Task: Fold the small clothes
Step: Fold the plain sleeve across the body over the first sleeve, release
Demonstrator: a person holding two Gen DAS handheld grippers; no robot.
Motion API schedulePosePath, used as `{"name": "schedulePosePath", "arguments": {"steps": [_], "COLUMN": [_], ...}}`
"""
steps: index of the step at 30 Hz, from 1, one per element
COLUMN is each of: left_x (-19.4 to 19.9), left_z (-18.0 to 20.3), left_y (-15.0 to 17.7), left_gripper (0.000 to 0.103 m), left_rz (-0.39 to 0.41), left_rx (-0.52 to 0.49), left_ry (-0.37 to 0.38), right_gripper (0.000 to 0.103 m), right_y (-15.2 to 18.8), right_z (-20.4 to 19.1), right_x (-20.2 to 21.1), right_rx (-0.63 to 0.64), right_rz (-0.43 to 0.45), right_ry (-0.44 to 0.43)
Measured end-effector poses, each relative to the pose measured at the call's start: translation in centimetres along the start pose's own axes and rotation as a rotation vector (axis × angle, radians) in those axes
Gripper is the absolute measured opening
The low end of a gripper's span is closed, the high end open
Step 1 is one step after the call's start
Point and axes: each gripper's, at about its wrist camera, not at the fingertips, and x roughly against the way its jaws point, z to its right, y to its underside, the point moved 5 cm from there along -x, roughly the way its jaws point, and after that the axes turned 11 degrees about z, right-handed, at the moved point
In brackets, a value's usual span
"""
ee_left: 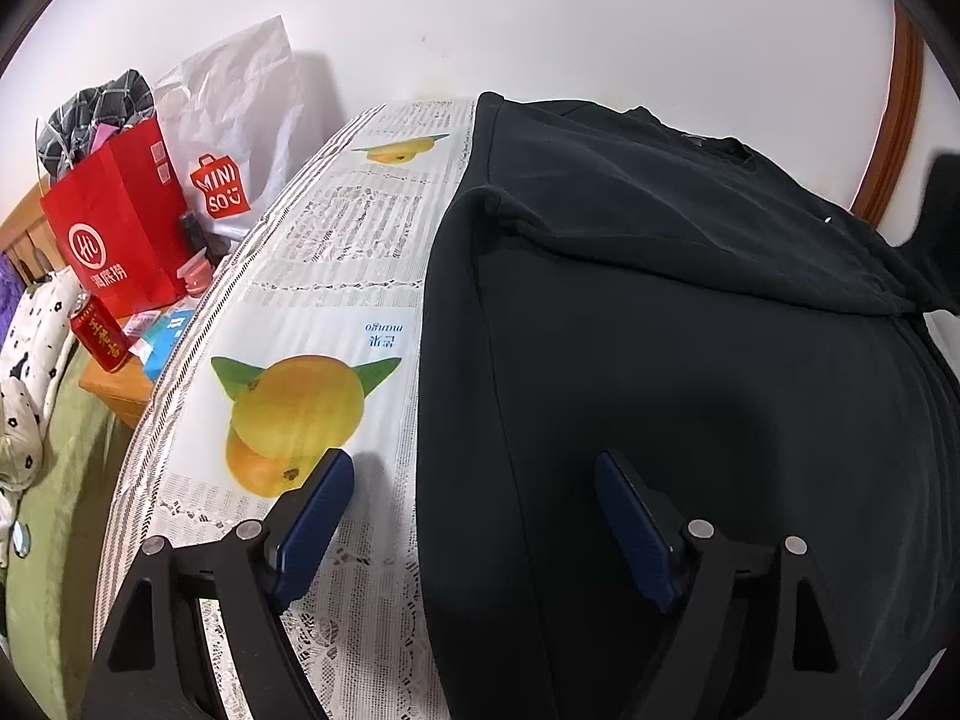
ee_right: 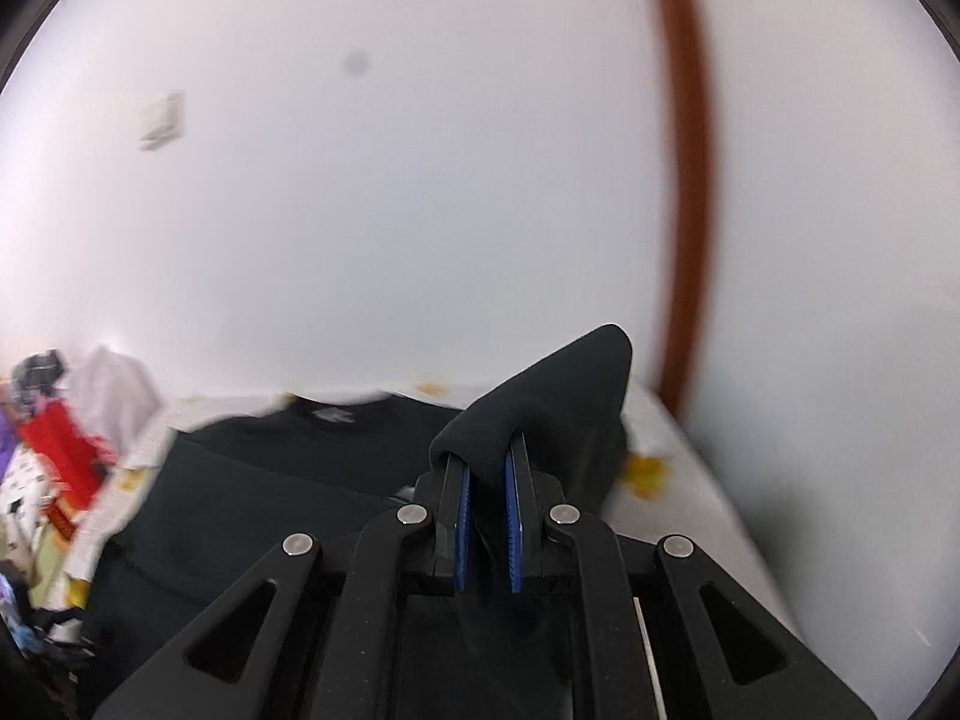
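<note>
White wall, mango-print tablecloth; black shirt, red bag, can

right view motion-blurred, red bag smeared, black shirt cut off by lower edge

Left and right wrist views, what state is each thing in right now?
Left gripper: open, holding nothing.
Right gripper: shut on the black shirt's lifted part.
Black shirt: partly folded on the tablecloth.
Red can: upright.
Red bag: standing, stuffed with cloth.
</note>
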Motion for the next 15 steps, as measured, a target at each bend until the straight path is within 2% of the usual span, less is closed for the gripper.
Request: {"name": "schedulePosePath", "arguments": {"steps": [3, 6, 9, 13, 14, 15], "left_x": [-0.1, -0.2, -0.2, -0.2, -0.2, -0.2], "left_z": [0.1, 0.1, 0.0, -0.1, -0.1, -0.1], "left_y": [0.0, 0.1, 0.1, 0.1, 0.1, 0.1], "left_gripper": [0.085, 0.087, 0.088, 0.089, 0.090, 0.090], "left_rz": [-0.003, -0.006, -0.007, -0.008, -0.008, -0.008], "left_rx": [-0.009, -0.004, -0.001, 0.001, 0.000, 0.000], "left_ry": [-0.011, -0.012, -0.011, -0.013, -0.014, -0.015], "right_gripper": [0.010, 0.011, 0.013, 0.015, 0.025, 0.045], "right_y": [0.0, 1.9, 5.8, 12.8, 14.2, 15.2], "right_z": [-5.6, -10.2, -14.4, -16.7, -17.1, -16.9], "right_x": [-2.6, -5.6, -8.7, -12.9, -13.8, -14.2], "right_rx": [-0.006, 0.029, 0.053, 0.076, 0.066, 0.050], "right_rz": [-0.007, -0.049, -0.136, -0.311, -0.349, -0.381], "right_ry": [-0.119, -0.215, -0.254, -0.253, -0.263, -0.264]}}
